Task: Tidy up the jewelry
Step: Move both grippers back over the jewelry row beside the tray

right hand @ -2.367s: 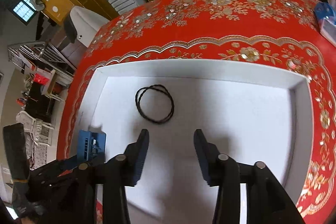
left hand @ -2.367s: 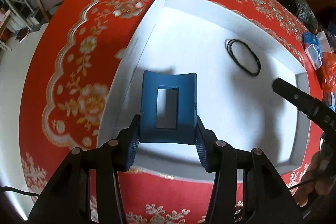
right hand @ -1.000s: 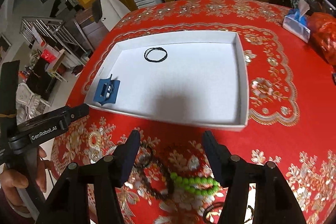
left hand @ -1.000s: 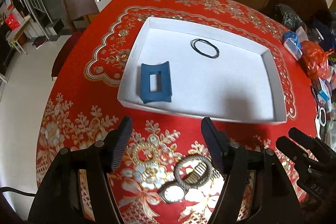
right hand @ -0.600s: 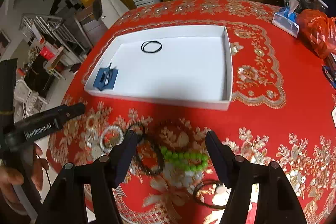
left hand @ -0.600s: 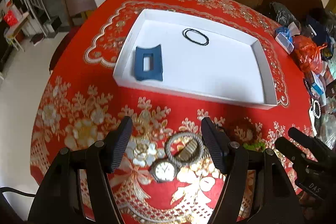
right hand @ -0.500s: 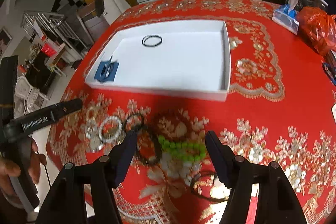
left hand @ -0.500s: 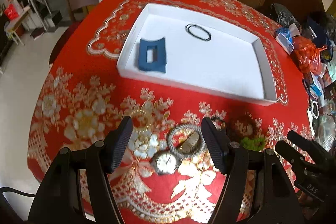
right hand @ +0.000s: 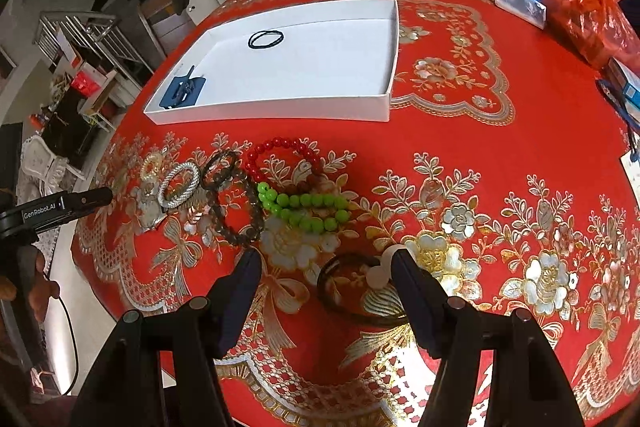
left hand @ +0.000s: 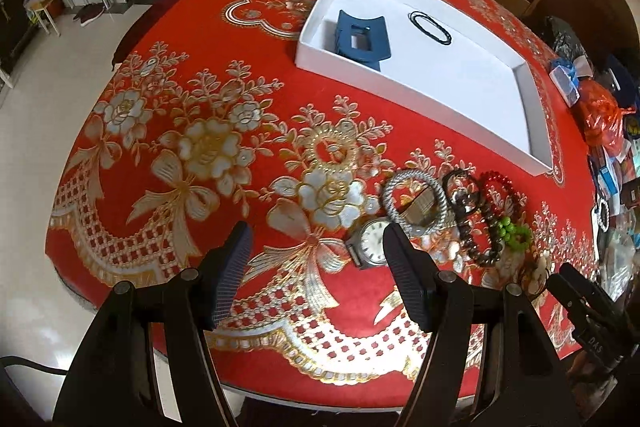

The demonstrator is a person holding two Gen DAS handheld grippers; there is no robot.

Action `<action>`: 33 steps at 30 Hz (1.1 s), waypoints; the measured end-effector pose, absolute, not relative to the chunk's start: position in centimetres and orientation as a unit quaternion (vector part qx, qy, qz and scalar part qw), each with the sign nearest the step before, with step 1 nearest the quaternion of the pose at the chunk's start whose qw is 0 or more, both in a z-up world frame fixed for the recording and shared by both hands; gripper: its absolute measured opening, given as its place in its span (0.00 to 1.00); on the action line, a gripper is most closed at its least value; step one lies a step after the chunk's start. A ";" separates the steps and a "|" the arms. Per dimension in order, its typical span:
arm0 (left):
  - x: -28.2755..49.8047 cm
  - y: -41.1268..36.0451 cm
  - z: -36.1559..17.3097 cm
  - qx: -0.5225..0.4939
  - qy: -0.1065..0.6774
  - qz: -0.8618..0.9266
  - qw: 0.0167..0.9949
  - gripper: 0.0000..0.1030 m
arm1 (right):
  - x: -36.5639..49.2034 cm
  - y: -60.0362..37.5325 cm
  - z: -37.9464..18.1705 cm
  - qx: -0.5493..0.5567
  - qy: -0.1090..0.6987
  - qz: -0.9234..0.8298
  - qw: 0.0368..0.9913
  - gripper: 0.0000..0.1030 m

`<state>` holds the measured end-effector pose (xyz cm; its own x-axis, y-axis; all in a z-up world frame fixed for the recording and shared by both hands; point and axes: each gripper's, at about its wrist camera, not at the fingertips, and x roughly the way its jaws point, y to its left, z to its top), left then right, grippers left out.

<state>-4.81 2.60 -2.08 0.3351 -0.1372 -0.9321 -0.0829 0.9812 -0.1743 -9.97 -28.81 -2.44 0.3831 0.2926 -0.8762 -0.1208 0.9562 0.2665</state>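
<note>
Two tools over the near edge of the red tablecloth (left hand: 160,107), both pointing steeply down.

On the left gripper (left hand: 317,231): fingers wide apart, gripping nothing, only cloth showing in the gap. On the right gripper (right hand: 326,257): also apart, just been opening a little wider, clamped on nothing.

Still loose on the cloth, in a row across the middle of both views:
- gold ring (left hand: 310,151)
- silver bangle (left hand: 414,199)
- watch (left hand: 374,241)
- dark bead bracelet (right hand: 228,227)
- red bead bracelet (right hand: 280,141)
- green bead bracelet (right hand: 304,201)
- dark brown bangle (right hand: 320,283), with pale beads (right hand: 378,277) beside it

Already inside the white tray (left hand: 420,95), toward the upper part of each frame: blue hair clip (left hand: 360,35) at the left end and black hair tie (left hand: 432,27) farther back.

Deciding relation, right wrist view: brown bangle lying flat in the gap between the two fingers. Set closer to the right-hand finger, with its right rim hidden behind that finger and its long axis running left to right across the frame. Probably needs only a straight drop and a squeeze.

Left wrist view: watch not in the gap but just at the tip of the right-hand finger, partly hidden by it. Silver bangle just above and to the right of that. Calls for a shift toward the frame's right before any descent.

Nearer to a pick, by this reading: the right gripper. Tray then straight up-frame from it, past the bead bracelets.
</note>
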 end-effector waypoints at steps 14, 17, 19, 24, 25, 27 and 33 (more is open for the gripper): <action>-2.8 0.1 -2.4 -0.053 0.578 -0.069 0.811 0.66 | -8.9 -28.5 -3.4 0.075 0.542 0.112 0.829 0.63; -1.8 -1.0 -2.9 -0.034 0.585 -0.082 0.807 0.66 | -8.2 -28.8 -3.7 0.081 0.545 0.106 0.828 0.63; -1.1 -1.8 -3.3 -0.018 0.587 -0.091 0.804 0.66 | -7.8 -28.6 -3.9 0.077 0.543 0.106 0.829 0.61; 0.1 -3.1 -4.3 0.020 0.592 -0.103 0.799 0.66 | -6.5 -28.1 -4.7 0.052 0.549 0.091 0.829 0.48; 0.3 -3.3 -4.4 0.024 0.594 -0.105 0.797 0.66 | -6.3 -28.1 -4.9 0.049 0.551 0.088 0.828 0.48; 0.6 -3.6 -4.8 0.034 0.596 -0.107 0.795 0.66 | -6.0 -28.0 -5.2 0.043 0.554 0.085 0.827 0.48; 1.3 -4.6 -5.9 0.059 0.602 -0.110 0.789 0.66 | -5.2 -27.7 -5.9 0.027 0.554 0.081 0.828 0.47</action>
